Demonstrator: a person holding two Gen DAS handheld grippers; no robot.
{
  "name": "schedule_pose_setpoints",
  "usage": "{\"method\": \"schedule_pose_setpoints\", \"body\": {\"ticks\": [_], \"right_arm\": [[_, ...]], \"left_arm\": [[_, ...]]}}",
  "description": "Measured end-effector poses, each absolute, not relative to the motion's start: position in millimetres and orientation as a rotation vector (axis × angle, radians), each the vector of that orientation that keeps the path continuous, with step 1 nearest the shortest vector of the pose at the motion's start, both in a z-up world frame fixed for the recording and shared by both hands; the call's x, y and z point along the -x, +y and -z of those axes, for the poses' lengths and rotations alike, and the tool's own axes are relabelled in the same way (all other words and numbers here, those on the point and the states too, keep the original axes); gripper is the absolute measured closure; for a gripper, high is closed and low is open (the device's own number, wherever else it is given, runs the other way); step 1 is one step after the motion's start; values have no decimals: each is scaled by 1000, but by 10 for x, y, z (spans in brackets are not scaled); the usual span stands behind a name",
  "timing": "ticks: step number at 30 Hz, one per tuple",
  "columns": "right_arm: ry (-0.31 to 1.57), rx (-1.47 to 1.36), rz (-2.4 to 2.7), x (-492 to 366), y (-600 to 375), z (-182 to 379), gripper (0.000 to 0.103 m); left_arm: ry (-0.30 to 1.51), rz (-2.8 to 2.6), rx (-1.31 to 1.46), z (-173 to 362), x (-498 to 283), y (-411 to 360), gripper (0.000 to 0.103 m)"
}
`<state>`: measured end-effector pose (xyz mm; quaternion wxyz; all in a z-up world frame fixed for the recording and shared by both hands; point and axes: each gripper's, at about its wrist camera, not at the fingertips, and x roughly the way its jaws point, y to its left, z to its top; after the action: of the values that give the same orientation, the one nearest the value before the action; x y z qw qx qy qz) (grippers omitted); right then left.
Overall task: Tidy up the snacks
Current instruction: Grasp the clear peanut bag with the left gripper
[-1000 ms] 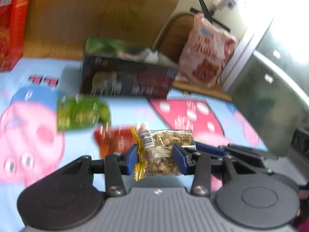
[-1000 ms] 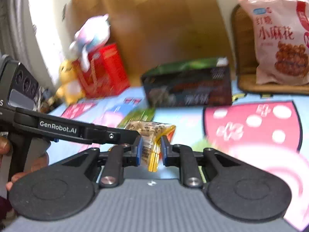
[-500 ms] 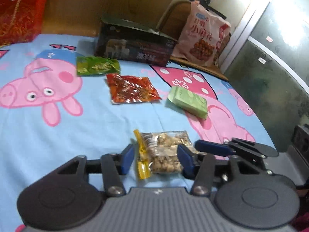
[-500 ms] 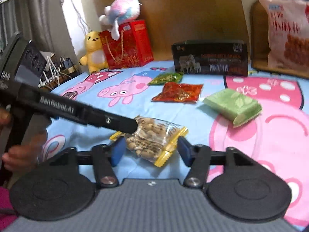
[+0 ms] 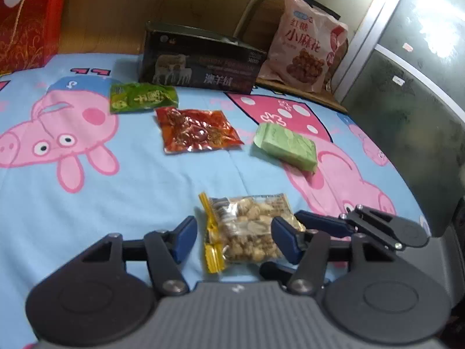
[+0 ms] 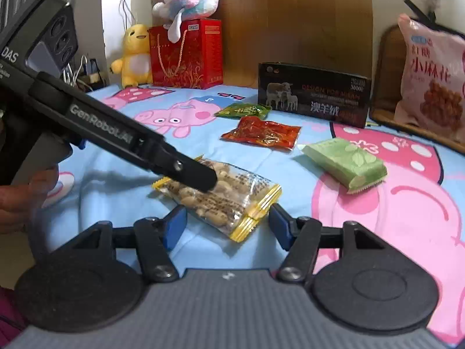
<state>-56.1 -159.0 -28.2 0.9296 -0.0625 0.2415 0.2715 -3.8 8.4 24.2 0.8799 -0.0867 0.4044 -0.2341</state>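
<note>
A clear peanut packet point(image 5: 247, 229) with yellow ends lies on the blue cartoon sheet, also in the right wrist view point(image 6: 223, 197). My left gripper point(image 5: 235, 240) is open, its blue pads either side of the packet; its arm shows in the right wrist view point(image 6: 116, 139), tip over the packet. My right gripper point(image 6: 226, 224) is open around the packet's near end. Further back lie a red snack packet point(image 5: 197, 129), a green packet point(image 5: 142, 97) and a pale green wrapped pack point(image 5: 286, 145).
A black box point(image 5: 200, 64) stands at the back, beside a large pink snack bag point(image 5: 305, 52) on a chair. A red gift bag point(image 6: 186, 55), a yellow plush point(image 6: 135, 55) and a pastel plush point(image 6: 189, 0) stand far left. A grey panel point(image 5: 412, 116) lies right.
Both grippers were shut on the peanut packet held up a second ago. They have opened and the packet now lies on the sheet between them.
</note>
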Motion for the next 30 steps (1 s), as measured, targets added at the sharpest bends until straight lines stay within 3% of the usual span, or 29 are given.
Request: {"method": "schedule_pose_setpoints", "body": {"ticks": [1,3,6,19,30], "right_arm": [[490,133,-561,586,-1584,282,46],[489,128,-574,611,-1581,280,56],[480,138,-569,659,-1569,277,62],[476,181,-591,939,-1488,283,66],[484,148,-573,745,-1487,201,68]], "left_arm": [[847,501,171,-239,52,64,57],[843,496,160,-238,94,50,59],[848,506,171,-243,143,84,64],[841,534,169,-233,467,156,65],[820,561,151,-396,247,107,65]]}}
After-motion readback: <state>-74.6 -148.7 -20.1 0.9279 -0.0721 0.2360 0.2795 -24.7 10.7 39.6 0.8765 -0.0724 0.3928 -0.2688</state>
